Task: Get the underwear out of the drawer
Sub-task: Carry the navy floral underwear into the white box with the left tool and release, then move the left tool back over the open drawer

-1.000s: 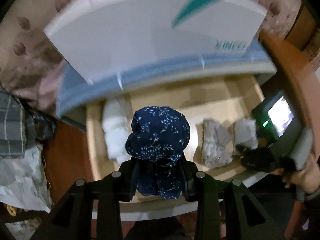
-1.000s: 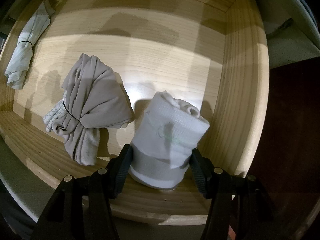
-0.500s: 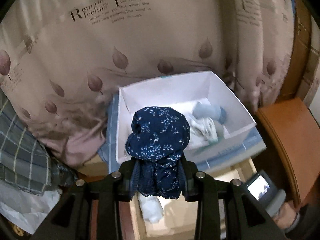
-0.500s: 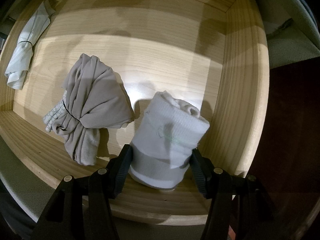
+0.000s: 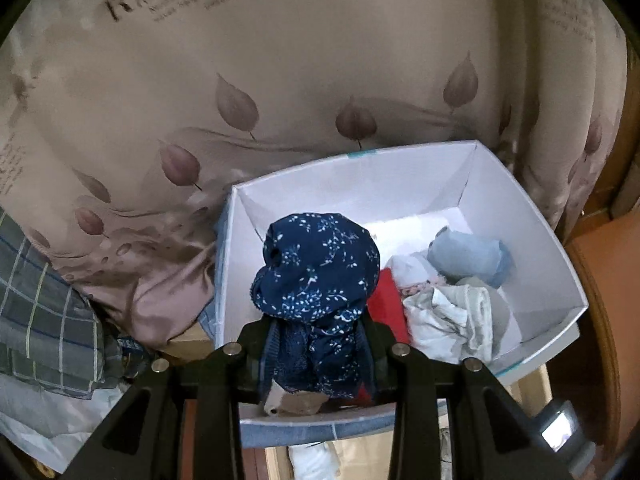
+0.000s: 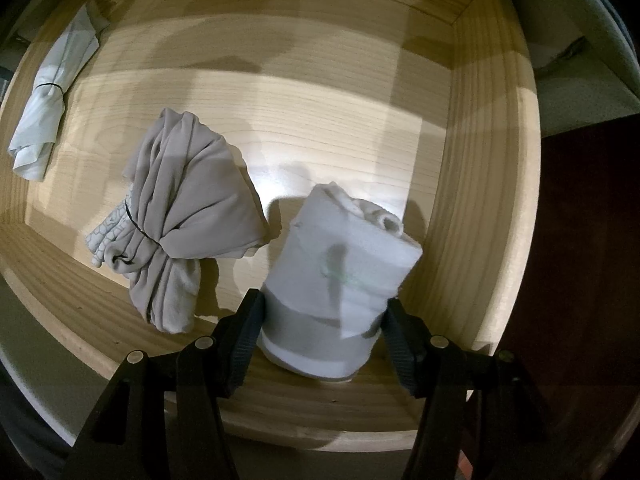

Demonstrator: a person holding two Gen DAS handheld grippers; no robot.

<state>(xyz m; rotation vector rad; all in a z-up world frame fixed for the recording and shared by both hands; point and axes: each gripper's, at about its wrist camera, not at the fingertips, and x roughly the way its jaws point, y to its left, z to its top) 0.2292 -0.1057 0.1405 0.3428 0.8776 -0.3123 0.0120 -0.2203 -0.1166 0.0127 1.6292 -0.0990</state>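
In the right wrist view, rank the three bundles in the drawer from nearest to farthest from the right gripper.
1. White rolled bundle: between the right gripper's jaws, by the drawer's right wall.
2. Grey tied bundle: to its left, mid-drawer.
3. Pale tied bundle: far left corner.

drawer (image 6: 480, 160): pale bare wood, matt, visible grain
white roll (image 6: 340, 280): soft knit cloth
navy bundle (image 5: 320, 268): printed cotton-like cloth
box (image 5: 400, 184): smooth white card
curtain (image 5: 280, 80): faintly sheeny fabric
fingers (image 6: 244, 332): matt black plastic
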